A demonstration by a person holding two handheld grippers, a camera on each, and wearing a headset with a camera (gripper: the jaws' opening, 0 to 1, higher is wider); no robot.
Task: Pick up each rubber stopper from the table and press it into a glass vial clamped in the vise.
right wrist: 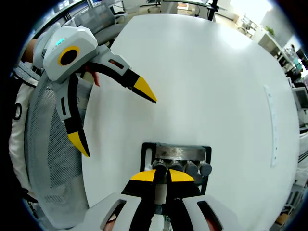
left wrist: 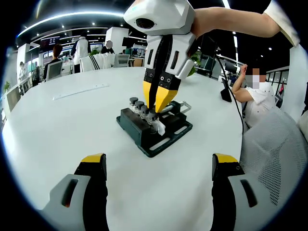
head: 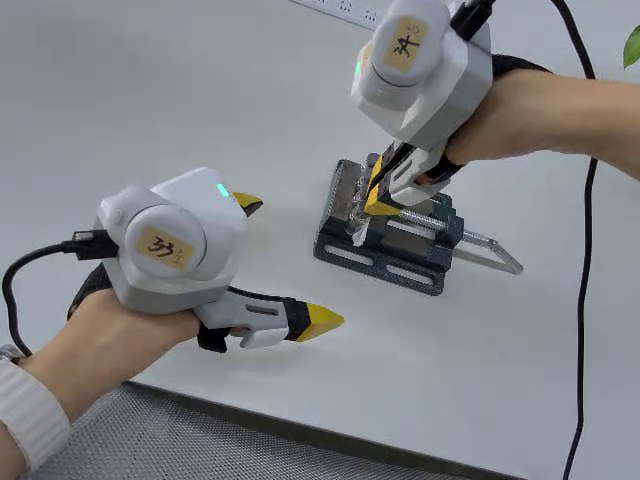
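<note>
A dark vise (head: pixel 400 262) (left wrist: pixel 163 139) (right wrist: pixel 149 149) stands on the white table and clamps a row of several glass vials (left wrist: pixel 153 120), each topped with a grey rubber stopper (right wrist: pixel 191 168) (left wrist: pixel 134 100). My right gripper (head: pixel 378 203) (left wrist: pixel 159 98) (right wrist: pixel 162 176) points down at the row's near end. Its yellow tips are shut together on top of the end vial's stopper (right wrist: pixel 160 169). My left gripper (head: pixel 285 262) (left wrist: pixel 159 161) (right wrist: pixel 113 115) hovers open to the left of the vise, with nothing between its jaws.
The vise's screw handle (head: pixel 490 250) sticks out to the right. A black cable (head: pixel 585 250) runs down the table's right side. A pale strip (left wrist: pixel 79 91) lies far back. The table's front edge (head: pixel 300 420) is close, with a mesh chair below.
</note>
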